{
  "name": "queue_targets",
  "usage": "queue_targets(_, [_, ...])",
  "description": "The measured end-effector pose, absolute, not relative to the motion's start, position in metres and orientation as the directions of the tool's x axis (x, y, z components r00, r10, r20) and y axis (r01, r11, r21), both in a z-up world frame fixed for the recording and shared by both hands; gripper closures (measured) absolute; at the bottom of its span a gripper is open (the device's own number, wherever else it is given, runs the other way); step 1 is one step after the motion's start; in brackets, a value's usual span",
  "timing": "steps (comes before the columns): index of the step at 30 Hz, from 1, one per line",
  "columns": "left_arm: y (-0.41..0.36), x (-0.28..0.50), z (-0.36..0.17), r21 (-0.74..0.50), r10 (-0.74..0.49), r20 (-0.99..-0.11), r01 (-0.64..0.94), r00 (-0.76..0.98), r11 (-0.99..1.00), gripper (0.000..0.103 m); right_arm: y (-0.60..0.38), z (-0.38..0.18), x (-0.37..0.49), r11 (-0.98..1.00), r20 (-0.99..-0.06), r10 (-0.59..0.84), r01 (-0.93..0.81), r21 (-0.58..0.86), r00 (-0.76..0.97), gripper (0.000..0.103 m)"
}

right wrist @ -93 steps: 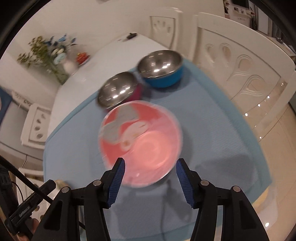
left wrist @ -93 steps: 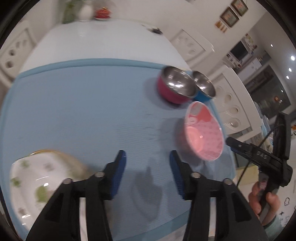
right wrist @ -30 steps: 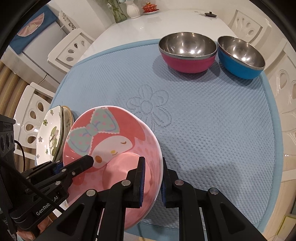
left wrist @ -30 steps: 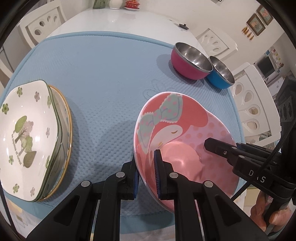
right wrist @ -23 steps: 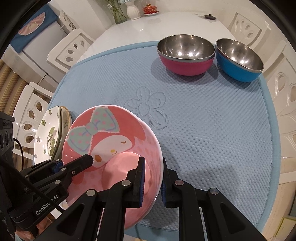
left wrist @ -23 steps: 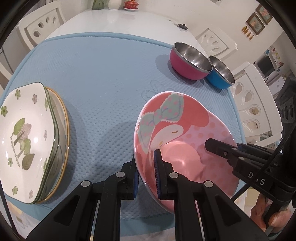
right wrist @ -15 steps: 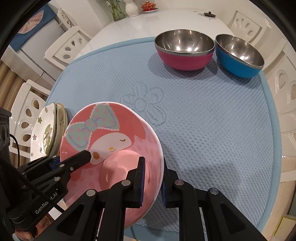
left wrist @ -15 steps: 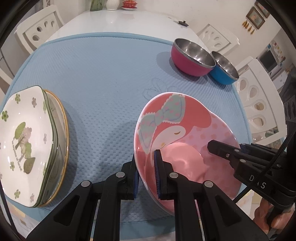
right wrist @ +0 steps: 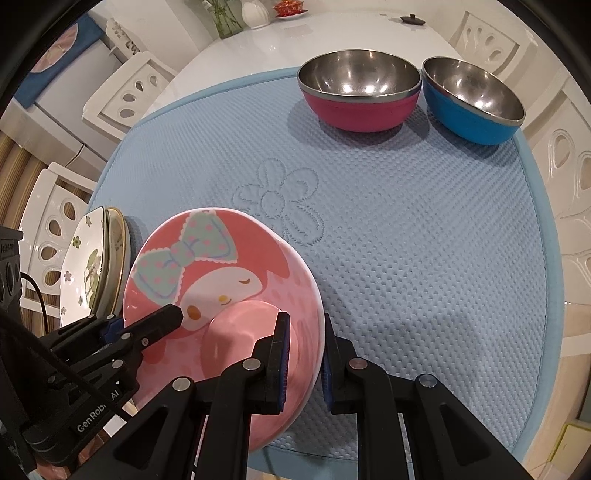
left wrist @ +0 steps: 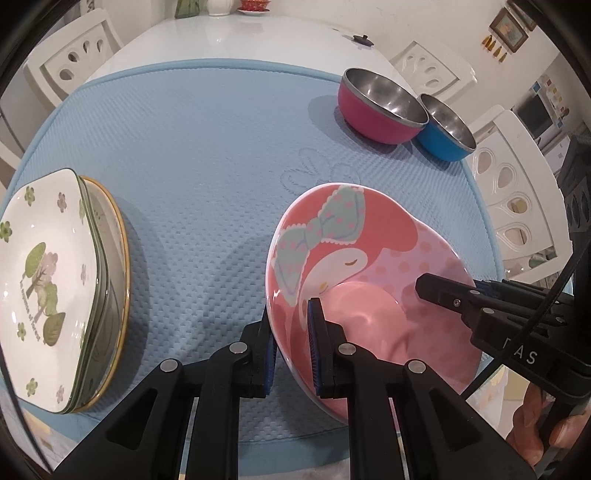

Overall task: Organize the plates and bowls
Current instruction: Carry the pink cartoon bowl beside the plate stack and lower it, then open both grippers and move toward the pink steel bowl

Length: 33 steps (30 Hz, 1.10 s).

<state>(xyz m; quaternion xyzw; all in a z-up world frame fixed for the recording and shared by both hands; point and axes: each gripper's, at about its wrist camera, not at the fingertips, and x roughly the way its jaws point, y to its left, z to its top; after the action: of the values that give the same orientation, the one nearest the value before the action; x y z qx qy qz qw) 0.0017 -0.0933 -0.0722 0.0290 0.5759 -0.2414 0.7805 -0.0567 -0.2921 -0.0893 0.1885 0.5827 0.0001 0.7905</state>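
Note:
The pink cartoon bowl (left wrist: 369,258) (right wrist: 221,266) hangs tilted above the near part of the blue mat (left wrist: 203,147), held from both sides. My left gripper (left wrist: 291,350) grips its left rim, and its jaws are opening slightly with the rim still between the pads. My right gripper (right wrist: 304,354) is shut on the opposite rim. A stack of flower-print plates (left wrist: 44,288) (right wrist: 85,273) lies at the mat's left edge. A red steel bowl (left wrist: 376,110) (right wrist: 360,96) and a blue steel bowl (left wrist: 443,136) (right wrist: 472,107) stand side by side at the far right.
White chairs (left wrist: 517,192) surround the white table (left wrist: 240,40). A vase and a small red dish (right wrist: 288,7) stand at its far end. A small dark lid (right wrist: 412,18) lies beyond the mat. A hand (left wrist: 535,443) holds the right gripper's handle.
Since the earliest frames both grippers have shut on the pink bowl's rim and lifted it off the mat. Over the last second the bowl and both grippers have barely shifted.

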Motion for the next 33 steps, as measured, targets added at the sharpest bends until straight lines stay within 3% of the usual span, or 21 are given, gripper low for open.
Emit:
queue_targets(16, [-0.087,0.010,-0.053,-0.221,-0.356,-0.899,0.435,0.257,0.873,0.087,-0.311,-0.068,-0.072,0.914,-0.904,0.249,0.225,0.338,0.347,0.088])
queue_targets(25, [-0.090,0.031,0.010,-0.082,-0.344,-0.839,0.528,0.421,0.845,0.086,-0.341,-0.023,-0.077,0.941,-0.879,0.162,0.197,0.274,0.448,0.086])
queue_targets(31, [-0.119,0.060,0.036,-0.049,-0.375,-0.815,0.593,0.442,0.804,0.083,-0.366,-0.025,-0.064,0.901,-0.868,0.196,0.266,0.343,0.457,0.080])
queue_targets(33, [-0.131,0.074,0.047,-0.005,-0.371,-0.810,0.626,0.455,0.780,0.076,-0.376,-0.023,-0.060,0.882,-0.855,0.225,0.276,0.383,0.466,0.080])
